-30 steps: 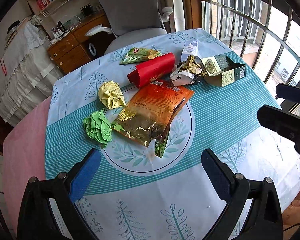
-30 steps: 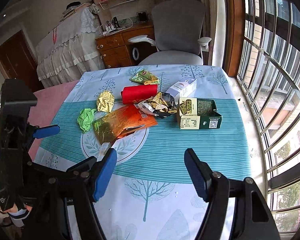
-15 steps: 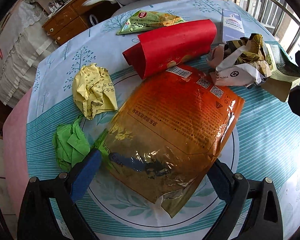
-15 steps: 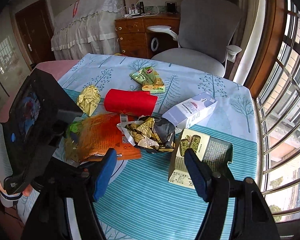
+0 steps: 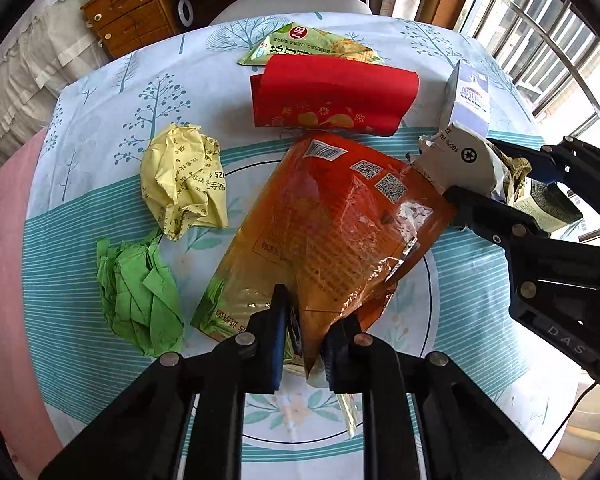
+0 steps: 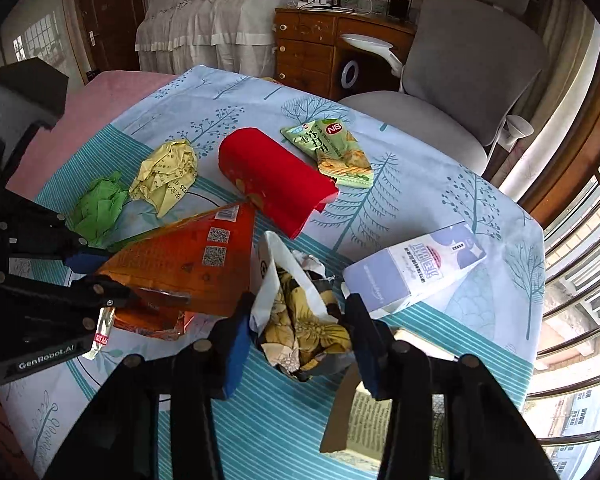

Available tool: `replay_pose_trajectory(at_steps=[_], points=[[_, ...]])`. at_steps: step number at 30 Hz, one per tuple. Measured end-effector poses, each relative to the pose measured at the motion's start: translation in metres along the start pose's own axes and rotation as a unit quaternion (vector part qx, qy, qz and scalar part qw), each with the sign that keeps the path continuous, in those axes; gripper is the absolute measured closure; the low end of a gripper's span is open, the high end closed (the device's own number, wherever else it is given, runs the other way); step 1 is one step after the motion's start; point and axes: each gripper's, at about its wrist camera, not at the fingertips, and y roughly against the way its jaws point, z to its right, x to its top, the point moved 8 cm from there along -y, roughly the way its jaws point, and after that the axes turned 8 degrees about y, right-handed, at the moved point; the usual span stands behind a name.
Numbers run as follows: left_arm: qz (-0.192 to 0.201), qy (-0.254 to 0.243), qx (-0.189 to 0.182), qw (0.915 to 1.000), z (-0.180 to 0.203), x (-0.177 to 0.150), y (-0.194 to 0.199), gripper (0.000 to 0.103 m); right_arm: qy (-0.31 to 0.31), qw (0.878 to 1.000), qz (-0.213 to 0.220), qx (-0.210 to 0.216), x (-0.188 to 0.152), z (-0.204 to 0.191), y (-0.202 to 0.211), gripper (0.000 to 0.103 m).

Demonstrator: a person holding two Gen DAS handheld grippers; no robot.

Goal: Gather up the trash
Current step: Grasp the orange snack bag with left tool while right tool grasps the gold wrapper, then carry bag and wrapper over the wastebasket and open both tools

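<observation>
Both grippers (image 5: 304, 330) lower, onto wrappers (image 6: 300, 320)

Bright window (image 5: 548, 36) daylight, sharp focus, fisheye-warped dark edges.

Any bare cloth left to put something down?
Free: the tablecloth's far side, between the snack packet and milk carton; also the striped near edge right of the orange bag. Crowded: the centre, around the red sleeve and paper balls.
</observation>
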Motion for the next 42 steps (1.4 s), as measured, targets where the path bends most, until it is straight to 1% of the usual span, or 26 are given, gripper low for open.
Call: replay_pose_trajectory(at_steps=[3,7,11,17,21,28,35,40,42], points=[[0.001,0.021,-0.017,0.9996,-0.005,-0.004,0.011,0.095,-0.01,1.0,0.006,0.015,-0.002,-0.005,0.008,0.06],[0.009,0.036,-0.039,0.9985,-0.008,-0.02,0.036,0.097,-0.017,0.999,0.021,0.022,-0.003,-0.015,0.03,0.06],[0.017,0.052,-0.061,0.9966,-0.015,-0.041,0.064,0.099,-0.054,0.997,0.042,0.028,-0.008,-0.021,0.059,0.06],[0.036,0.055,-0.089,0.9939,-0.025,-0.082,0.112,0.1,-0.13,0.989,0.06,0.043,-0.028,-0.042,0.099,0.061],[0.044,0.043,-0.11,0.992,-0.032,-0.119,0.145,0.1,-0.165,0.983,0.063,0.045,-0.048,-0.07,0.123,0.061],[0.059,-0.014,-0.129,0.9897,-0.063,-0.199,0.191,0.1,-0.203,0.976,0.064,0.038,-0.086,-0.149,0.166,0.061],[0.057,-0.072,-0.143,0.9853,-0.103,-0.293,0.207,0.1,-0.234,0.97,0.067,0.013,-0.126,-0.25,0.204,0.061],[0.034,-0.096,-0.158,0.9822,-0.126,-0.361,0.202,0.1,-0.26,0.964,0.051,0.006,-0.162,-0.326,0.218,0.061],[0.016,-0.097,-0.161,0.9821,-0.132,-0.385,0.198,0.1,-0.262,0.965,0.027,0.009,-0.179,-0.354,0.22,0.061]])
